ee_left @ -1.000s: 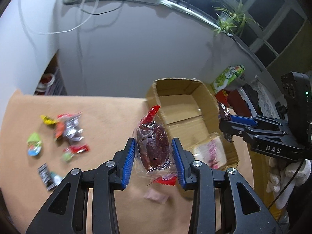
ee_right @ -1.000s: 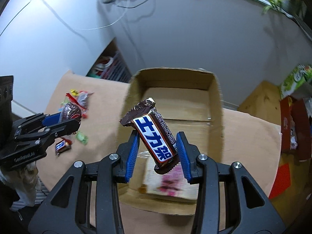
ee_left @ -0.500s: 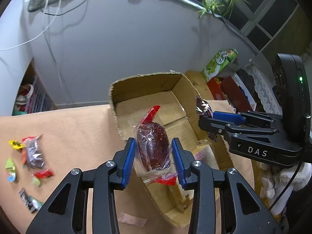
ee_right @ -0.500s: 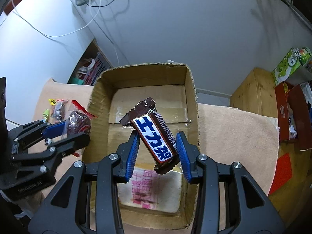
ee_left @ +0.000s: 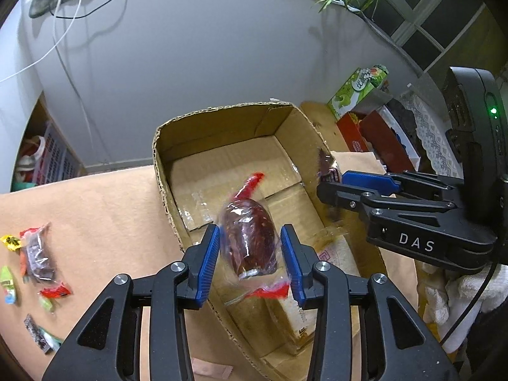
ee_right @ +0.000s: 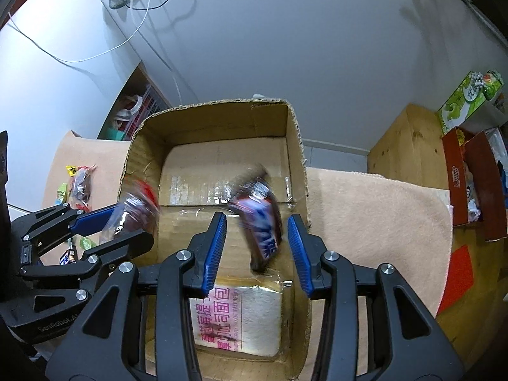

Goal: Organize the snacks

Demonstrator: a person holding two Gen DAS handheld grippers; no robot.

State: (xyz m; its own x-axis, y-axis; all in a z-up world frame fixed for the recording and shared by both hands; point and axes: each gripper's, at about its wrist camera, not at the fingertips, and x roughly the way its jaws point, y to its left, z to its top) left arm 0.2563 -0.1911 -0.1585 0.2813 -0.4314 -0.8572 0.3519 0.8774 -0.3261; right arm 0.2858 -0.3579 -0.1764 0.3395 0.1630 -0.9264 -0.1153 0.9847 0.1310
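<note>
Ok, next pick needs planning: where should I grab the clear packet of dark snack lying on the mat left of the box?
Grip the clear packet across its narrow middle, coming straight down. It lies flat on the mat, so nothing can slip under it, and the yellow candy and red wrapper crowd its ends.

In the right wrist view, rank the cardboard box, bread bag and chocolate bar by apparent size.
1. cardboard box
2. bread bag
3. chocolate bar, though it is blurred and nearer the camera, so its size is unsure.
</note>
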